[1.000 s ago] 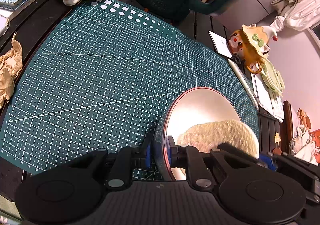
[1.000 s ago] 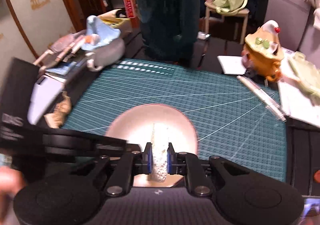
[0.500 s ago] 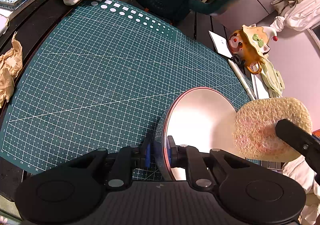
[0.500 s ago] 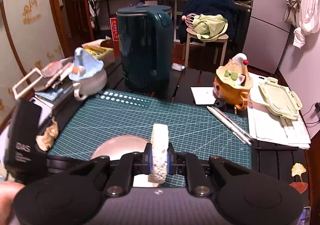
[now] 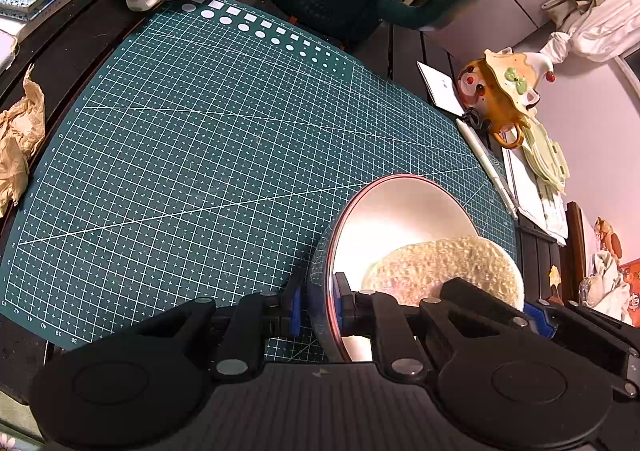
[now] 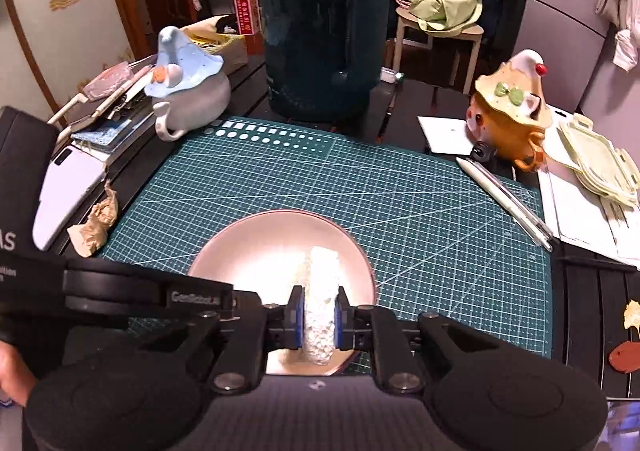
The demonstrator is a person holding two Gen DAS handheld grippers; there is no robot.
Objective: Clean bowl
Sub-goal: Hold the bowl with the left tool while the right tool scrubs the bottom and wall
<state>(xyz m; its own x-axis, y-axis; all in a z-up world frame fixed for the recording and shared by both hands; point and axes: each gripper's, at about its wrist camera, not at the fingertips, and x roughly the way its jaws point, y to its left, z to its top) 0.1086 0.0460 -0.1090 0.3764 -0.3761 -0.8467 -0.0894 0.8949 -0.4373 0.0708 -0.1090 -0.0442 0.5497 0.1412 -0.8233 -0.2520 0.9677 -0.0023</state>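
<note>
Green gridded cutting mat (image 6: 400, 211) covers a dark, cluttered table. At left of the right wrist view, crumpled brown paper (image 6: 94, 229) lies off the mat's edge. Lower centre, the pink bowl (image 6: 256, 247) rests on the mat; the left gripper (image 5: 317, 309) pinches its near rim. Within the bowl, the right gripper (image 6: 318, 317) clamps a pale sponge (image 6: 320, 307) edgewise. Upper centre stands a dark green kettle (image 6: 320, 31); at right, an orange figurine mug (image 6: 512, 111).

A cluttered, dim room — pale wall (image 6: 60, 31), wooden stool (image 6: 438, 37) behind the dark table (image 6: 592, 311).
</note>
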